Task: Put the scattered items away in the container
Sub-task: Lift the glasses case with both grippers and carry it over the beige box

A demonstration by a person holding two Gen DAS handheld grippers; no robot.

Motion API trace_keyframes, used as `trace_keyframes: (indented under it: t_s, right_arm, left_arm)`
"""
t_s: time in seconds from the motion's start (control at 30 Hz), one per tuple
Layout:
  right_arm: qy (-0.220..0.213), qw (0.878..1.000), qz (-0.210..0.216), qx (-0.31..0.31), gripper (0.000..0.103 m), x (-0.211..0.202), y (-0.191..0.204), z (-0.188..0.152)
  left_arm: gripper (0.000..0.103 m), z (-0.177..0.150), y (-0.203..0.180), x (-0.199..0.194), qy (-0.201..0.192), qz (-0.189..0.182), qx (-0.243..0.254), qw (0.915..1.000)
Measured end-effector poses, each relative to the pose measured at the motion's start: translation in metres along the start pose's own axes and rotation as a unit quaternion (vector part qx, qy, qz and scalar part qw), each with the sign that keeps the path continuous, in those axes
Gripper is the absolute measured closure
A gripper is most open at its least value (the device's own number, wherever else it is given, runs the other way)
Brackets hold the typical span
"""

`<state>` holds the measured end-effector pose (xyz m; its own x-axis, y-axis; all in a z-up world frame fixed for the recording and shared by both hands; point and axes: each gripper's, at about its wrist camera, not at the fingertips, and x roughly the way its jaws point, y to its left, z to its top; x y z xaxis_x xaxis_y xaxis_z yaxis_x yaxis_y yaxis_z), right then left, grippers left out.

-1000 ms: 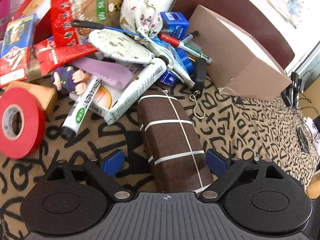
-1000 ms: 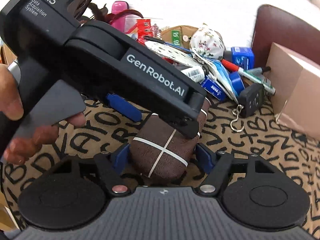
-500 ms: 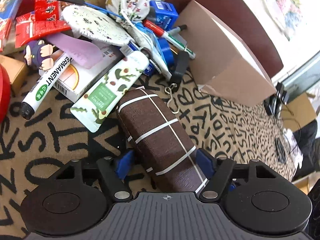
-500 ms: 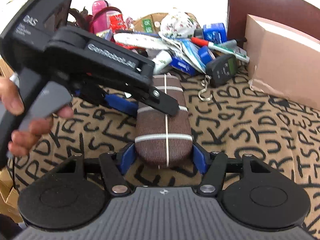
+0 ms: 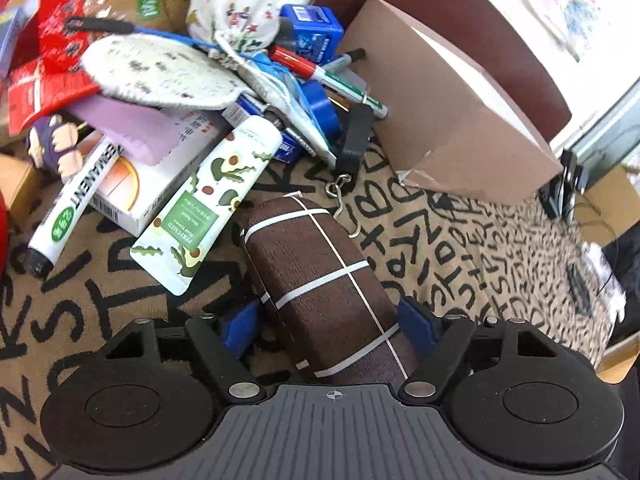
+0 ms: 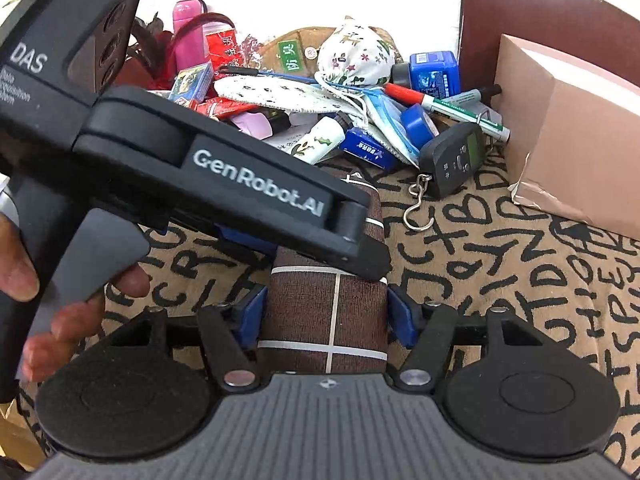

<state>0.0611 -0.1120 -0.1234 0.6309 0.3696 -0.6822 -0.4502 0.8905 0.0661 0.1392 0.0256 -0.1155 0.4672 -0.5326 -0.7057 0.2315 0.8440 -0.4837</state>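
Left gripper (image 5: 326, 322): blue pads are bracketing the near end of the brown glasses case (image 5: 320, 280), which is crossed by white elastic bands. The jaws have just been closing on it; the right pad is lying against the case's side, while the left pad is sitting just beside the other side, and whether it is pressing cannot be told. The case is running from between the pads forward and slightly left, its far end reaching the clutter pile.

Ahead-left of this gripper: a permanent marker (image 5: 68, 208) and an avocado-print hand cream tube (image 5: 208, 204) are lying on the letter-print cloth (image 5: 460, 248). Straight ahead past the case: a black hanging scale (image 5: 354, 140) with its hook (image 5: 344, 208) resting just beside the case's far end. Ahead-right: a brown cardboard box (image 5: 452, 116) is standing on the cloth.

Right gripper (image 6: 324, 314): jaws have just been closing; both blue pads are sitting against the sides of the same case (image 6: 328, 312) at its near end, clamping it. The left gripper's black body (image 6: 224, 184) is crossing over the case from the left, held by a person's hand (image 6: 76, 304). The box (image 6: 568, 132) is standing ahead-right, well apart from the pads.
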Motion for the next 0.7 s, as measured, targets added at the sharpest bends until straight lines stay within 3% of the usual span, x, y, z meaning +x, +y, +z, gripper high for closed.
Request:
trace_keyframes:
  t_s: [0.13, 0.23, 0.33, 0.5, 0.7]
  right_arm:
    - [0.013, 1.0, -0.002, 0.005, 0.035, 0.013, -0.001, 0.003]
    - [0.005, 1.0, -0.01, 0.004, 0.036, 0.014, 0.001, 0.001]
    - [0.001, 1.0, -0.005, 0.019, 0.036, 0.005, -0.001, -0.003]
    - [-0.014, 0.999, -0.017, 0.031, 0.037, -0.02, -0.005, -0.01]
    - [-0.059, 0.997, -0.037, 0.017, 0.037, -0.057, -0.016, -0.002]
  left_arm:
    - [0.014, 0.005, 0.004, 0.003, 0.009, -0.014, -0.001, 0.9999]
    - [0.014, 0.002, -0.006, 0.004, 0.008, 0.005, 0.032, 0.9994]
    - [0.021, -0.005, -0.014, 0.001, 0.004, 0.019, 0.039, 0.9991]
    - [0.025, -0.015, -0.026, -0.006, 0.001, -0.01, 0.012, 0.9999]
    - [0.026, -0.004, -0.06, -0.021, -0.027, -0.043, 0.03, 0.9983]
